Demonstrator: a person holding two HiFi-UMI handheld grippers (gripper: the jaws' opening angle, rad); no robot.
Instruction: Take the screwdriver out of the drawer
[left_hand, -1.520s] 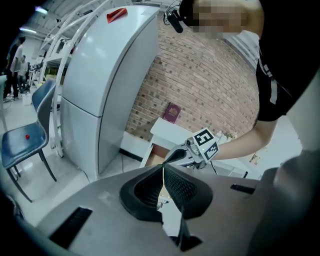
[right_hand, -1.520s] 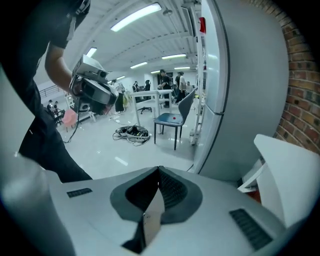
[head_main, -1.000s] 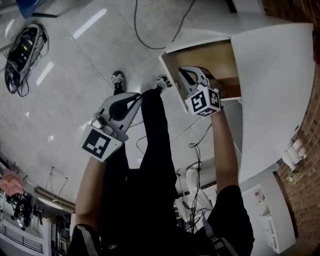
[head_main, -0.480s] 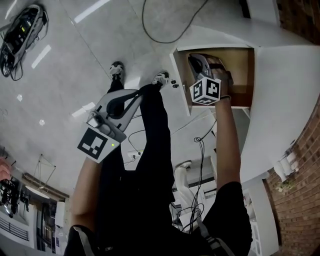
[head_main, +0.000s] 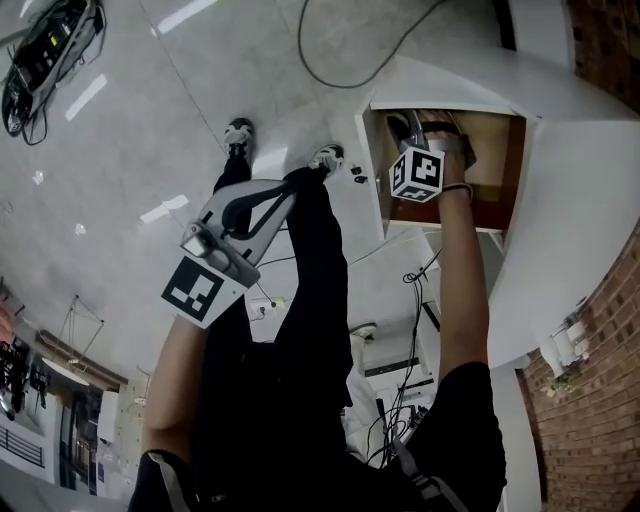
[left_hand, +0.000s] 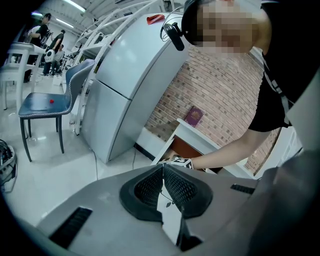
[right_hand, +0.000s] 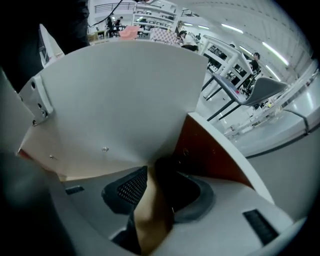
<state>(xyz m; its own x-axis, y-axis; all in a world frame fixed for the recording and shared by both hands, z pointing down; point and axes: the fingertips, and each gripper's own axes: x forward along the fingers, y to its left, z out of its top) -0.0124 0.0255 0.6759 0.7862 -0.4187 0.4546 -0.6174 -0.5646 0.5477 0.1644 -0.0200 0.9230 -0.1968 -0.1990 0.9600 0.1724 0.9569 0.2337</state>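
Note:
The white drawer (head_main: 372, 170) stands open, its brown inside (head_main: 490, 195) showing. My right gripper (head_main: 405, 130) points steeply down into it, with the marker cube (head_main: 418, 172) on top. In the right gripper view the right gripper (right_hand: 157, 175) has its jaws apart and opening over the tan drawer floor. A dark thing (right_hand: 167, 172) sits between the tips; I cannot tell whether it is the screwdriver. The pads do not press on it. My left gripper (head_main: 283, 192) hangs over the floor beside the person's leg, away from the drawer. Seen in its own view, the left gripper (left_hand: 162, 167) is shut and holds nothing.
The white cabinet top (head_main: 580, 200) surrounds the drawer, with a brick wall (head_main: 600, 380) to its right. A black cable (head_main: 330, 60) loops on the tiled floor beyond the person's shoes (head_main: 238, 130). In the left gripper view stand a grey cabinet (left_hand: 125, 75) and a blue chair (left_hand: 45, 100).
My right gripper has gone down deeper into the drawer and rolled. The left gripper has stayed almost where it was.

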